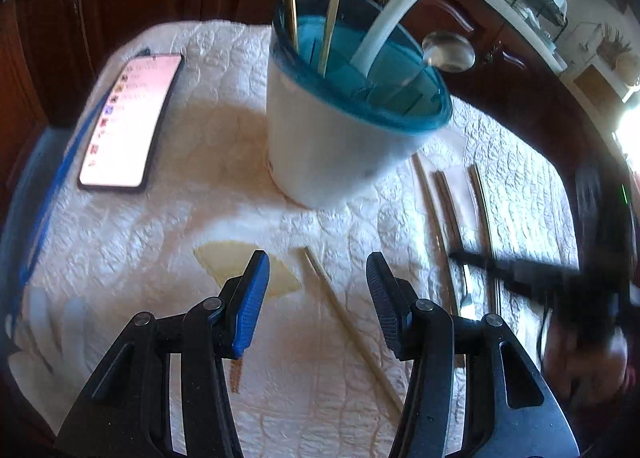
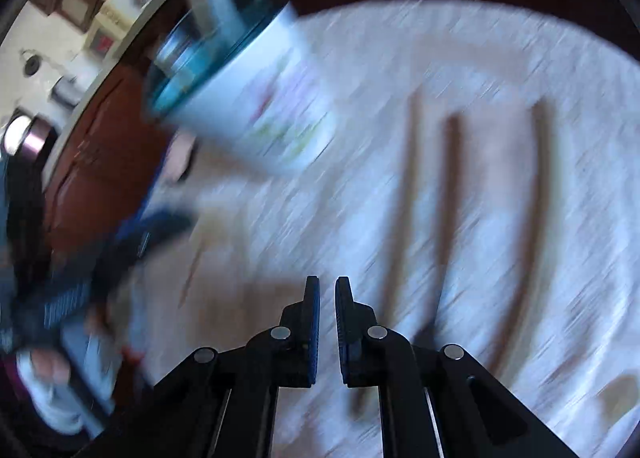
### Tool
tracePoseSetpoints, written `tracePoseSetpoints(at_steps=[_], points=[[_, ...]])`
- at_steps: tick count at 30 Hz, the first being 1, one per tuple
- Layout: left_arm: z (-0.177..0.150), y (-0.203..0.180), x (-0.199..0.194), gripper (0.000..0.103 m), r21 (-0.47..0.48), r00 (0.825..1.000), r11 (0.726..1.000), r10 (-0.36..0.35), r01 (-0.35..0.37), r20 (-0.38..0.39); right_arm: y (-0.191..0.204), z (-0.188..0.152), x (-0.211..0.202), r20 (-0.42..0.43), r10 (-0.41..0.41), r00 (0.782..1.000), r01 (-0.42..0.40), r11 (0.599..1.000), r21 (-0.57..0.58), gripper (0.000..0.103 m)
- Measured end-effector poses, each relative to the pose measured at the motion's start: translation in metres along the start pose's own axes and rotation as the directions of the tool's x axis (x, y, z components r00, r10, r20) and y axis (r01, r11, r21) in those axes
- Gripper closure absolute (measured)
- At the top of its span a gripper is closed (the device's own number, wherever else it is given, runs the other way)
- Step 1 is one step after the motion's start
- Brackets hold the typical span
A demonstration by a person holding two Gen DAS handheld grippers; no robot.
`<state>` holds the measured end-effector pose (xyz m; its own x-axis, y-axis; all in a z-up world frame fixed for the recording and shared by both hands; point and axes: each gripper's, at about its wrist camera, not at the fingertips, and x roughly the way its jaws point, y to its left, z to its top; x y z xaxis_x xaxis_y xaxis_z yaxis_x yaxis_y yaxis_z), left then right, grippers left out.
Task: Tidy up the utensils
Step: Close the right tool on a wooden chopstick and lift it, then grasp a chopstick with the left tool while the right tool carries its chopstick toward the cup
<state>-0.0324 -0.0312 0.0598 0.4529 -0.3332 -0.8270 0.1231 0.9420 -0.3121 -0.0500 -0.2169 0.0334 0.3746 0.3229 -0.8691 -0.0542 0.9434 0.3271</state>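
left tool (image 1: 318, 270) spread, empty | chopstick (image 1: 352, 334) on quilted tabletop (image 1: 160, 226) directly between its jaws, long axis diagonal, holder (image 1: 344, 130) beyond | right tool (image 2: 327, 290) clenched, empty, farther

Utensil holder (image 1: 344, 130) stands mid-worktop (image 1: 160, 242) with chopsticks and spoons in it. Phone (image 1: 130, 122) lies to its left. Single chopstick (image 1: 348, 322) lies before it; more chopsticks (image 1: 448, 202) to its right.
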Motion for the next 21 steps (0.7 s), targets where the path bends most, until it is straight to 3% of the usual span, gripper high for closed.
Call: tracePoseSetpoints(at_steps=[8, 14, 16, 17, 18, 21], points=[[-0.018, -0.002, 0.026, 0.053, -0.026, 0.996, 1.000, -0.018, 0.016, -0.092, -0.023, 0.054, 0.025, -0.009, -0.086, 0.996, 0.086, 0.996, 0.034, 0.097], [-0.014, -0.009, 0.043, 0.056, -0.030, 0.996, 1.000, 0.006, -0.008, -0.088, -0.027, 0.080, 0.042, -0.052, -0.092, 0.994, 0.094, 0.995, 0.033, 0.097], [-0.010, -0.012, 0.046, 0.065, -0.020, 0.997, 1.000, 0.017, -0.018, -0.078, -0.025, 0.084, 0.045, -0.045, -0.076, 0.996, 0.078, 0.996, 0.041, 0.097], [-0.008, -0.013, 0.049, 0.082, -0.009, 0.997, 1.000, 0.023, -0.024, -0.079, -0.028, 0.085, 0.045, -0.041, -0.068, 0.997, 0.070, 0.997, 0.041, 0.097], [-0.006, -0.012, 0.053, 0.090, 0.003, 0.996, 0.999, 0.034, -0.034, -0.086, -0.026, 0.087, 0.047, -0.038, -0.065, 0.997, 0.066, 0.997, 0.040, 0.097], [-0.002, -0.010, 0.053, 0.094, 0.013, 0.996, 1.000, 0.012, -0.011, -0.084, -0.029, 0.093, 0.038, -0.019, -0.058, 0.998, 0.058, 0.998, 0.027, 0.097]])
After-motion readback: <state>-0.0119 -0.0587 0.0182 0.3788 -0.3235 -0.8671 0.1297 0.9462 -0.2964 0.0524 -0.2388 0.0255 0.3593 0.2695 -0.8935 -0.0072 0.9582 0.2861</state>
